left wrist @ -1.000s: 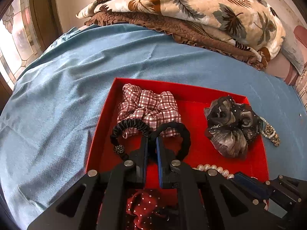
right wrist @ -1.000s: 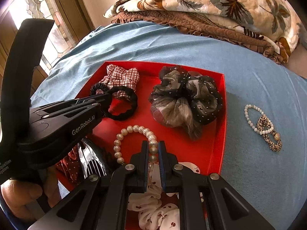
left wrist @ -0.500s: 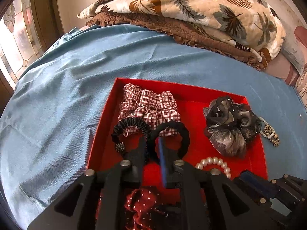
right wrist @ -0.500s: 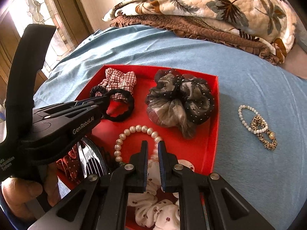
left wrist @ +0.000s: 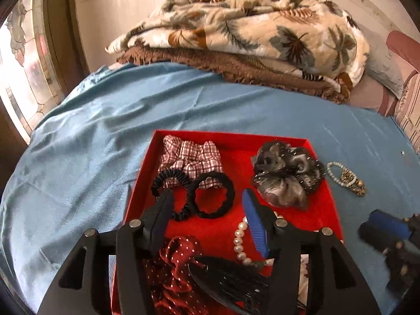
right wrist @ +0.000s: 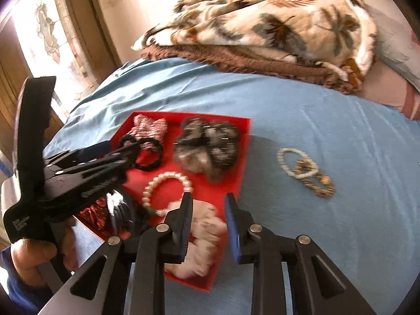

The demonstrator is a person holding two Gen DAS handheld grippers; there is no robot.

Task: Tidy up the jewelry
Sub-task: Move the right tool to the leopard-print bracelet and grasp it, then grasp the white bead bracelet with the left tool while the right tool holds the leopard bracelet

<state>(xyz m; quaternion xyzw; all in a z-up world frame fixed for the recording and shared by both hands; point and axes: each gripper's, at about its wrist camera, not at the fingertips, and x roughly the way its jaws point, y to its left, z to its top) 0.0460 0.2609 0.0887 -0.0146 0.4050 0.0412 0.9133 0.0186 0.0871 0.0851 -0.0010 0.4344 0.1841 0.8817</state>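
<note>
Black jaws tipped with blue pads mark the left gripper [left wrist: 207,218], which is opening above the red tray [left wrist: 262,137] with nothing between its fingers; the two black hair ties [left wrist: 195,193] lie loose on the tray floor just beyond its tips. The right gripper [right wrist: 207,225] is opening too, empty, over the tray's near right corner, where a white scrunchie [right wrist: 207,225] sits under it.

Inside the tray, a pearl bracelet [right wrist: 168,183] lies near its middle, a grey sequinned scrunchie [right wrist: 207,147] toward the far right corner, and a plaid scrunchie [left wrist: 191,155] at the far left. Two more bracelets [right wrist: 304,169], one pale-beaded and one dark gold, lie tangled on the blue bedsheet [left wrist: 78,157] well to the right of the tray, not yet put away.

Those bracelets are probably light and limp, with hard, slippery beads; pinching across a strand where it stands clear of the other looks safest, and the two may lift together.

Motion blur smears the right wrist view, so the bracelets' clasps and overlap are unreadable. A dark red dotted scrunchie [left wrist: 173,270] and a black comb-like clip [left wrist: 231,281] at the tray's near edge are half hidden behind gripper bodies.
</note>
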